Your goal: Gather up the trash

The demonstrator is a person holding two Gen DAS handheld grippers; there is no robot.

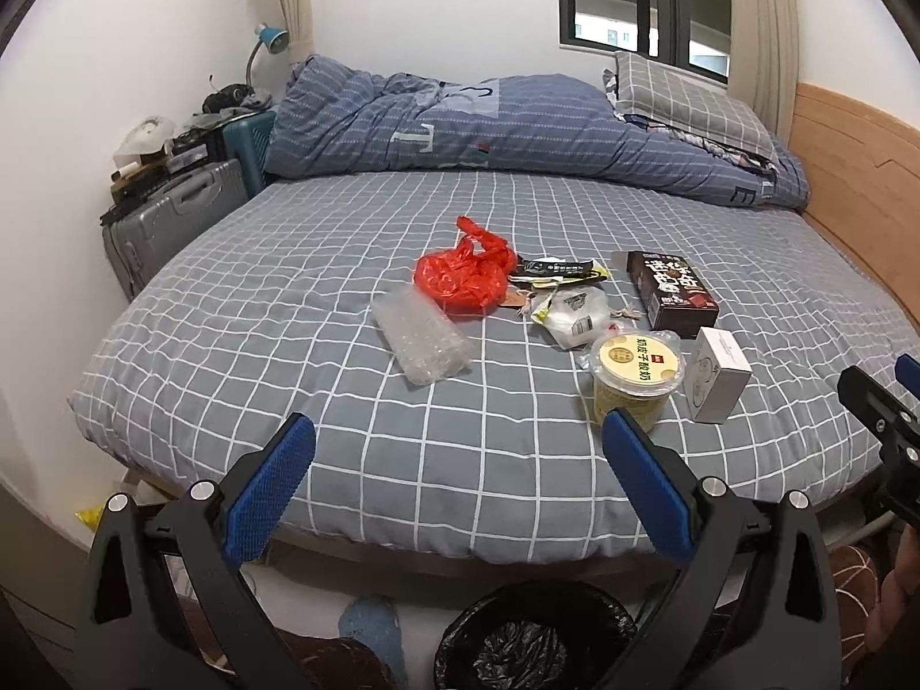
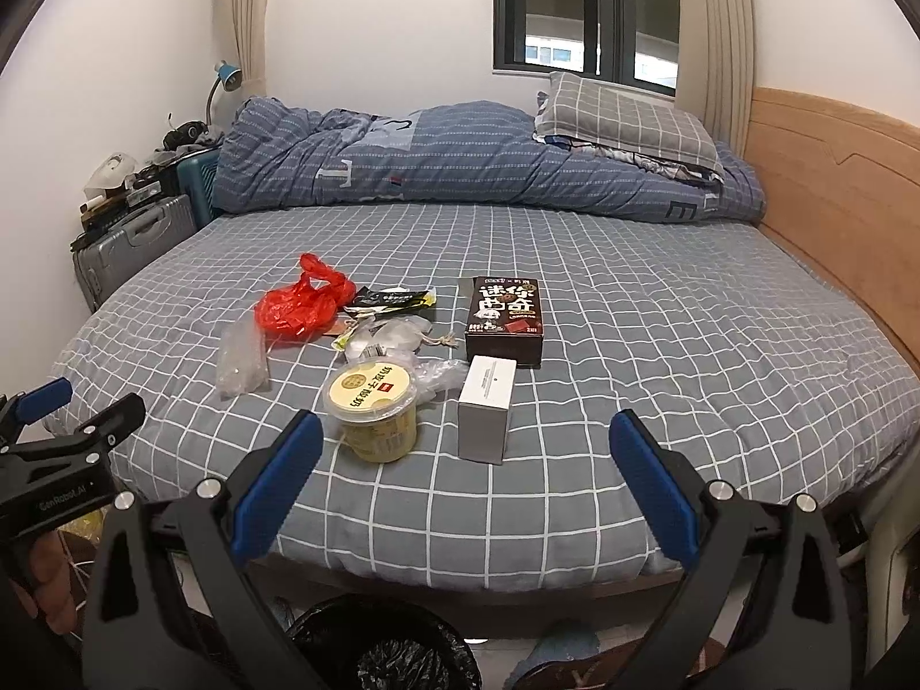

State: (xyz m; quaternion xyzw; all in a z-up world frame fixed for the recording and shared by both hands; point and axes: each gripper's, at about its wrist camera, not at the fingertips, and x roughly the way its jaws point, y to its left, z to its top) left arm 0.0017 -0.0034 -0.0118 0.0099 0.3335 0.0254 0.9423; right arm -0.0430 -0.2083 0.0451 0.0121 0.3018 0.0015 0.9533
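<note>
Trash lies in a cluster on the grey checked bed (image 1: pixel 287 264) (image 2: pixel 661 316): a red plastic bag (image 1: pixel 463 276) (image 2: pixel 299 305), a bubble-wrap piece (image 1: pixel 420 339) (image 2: pixel 241 359), a black-and-yellow wrapper (image 1: pixel 560 271) (image 2: pixel 394 299), a clear crumpled packet (image 1: pixel 575 316) (image 2: pixel 391 336), a yellow yogurt cup (image 1: pixel 635 376) (image 2: pixel 374 408), a white box (image 1: pixel 716 374) (image 2: pixel 486 408) and a dark cookie box (image 1: pixel 670 290) (image 2: pixel 506 319). My left gripper (image 1: pixel 460 431) is open at the bed's front edge, holding nothing. My right gripper (image 2: pixel 467 431) is open too, just short of the cup and white box.
A bin lined with a black bag (image 1: pixel 532 638) (image 2: pixel 379 650) stands on the floor below the bed's front edge. A folded blue duvet (image 1: pixel 489 126) and pillow (image 2: pixel 627 115) lie at the back. A grey suitcase (image 1: pixel 167 218) is at the left, a wooden headboard (image 2: pixel 834 190) at the right.
</note>
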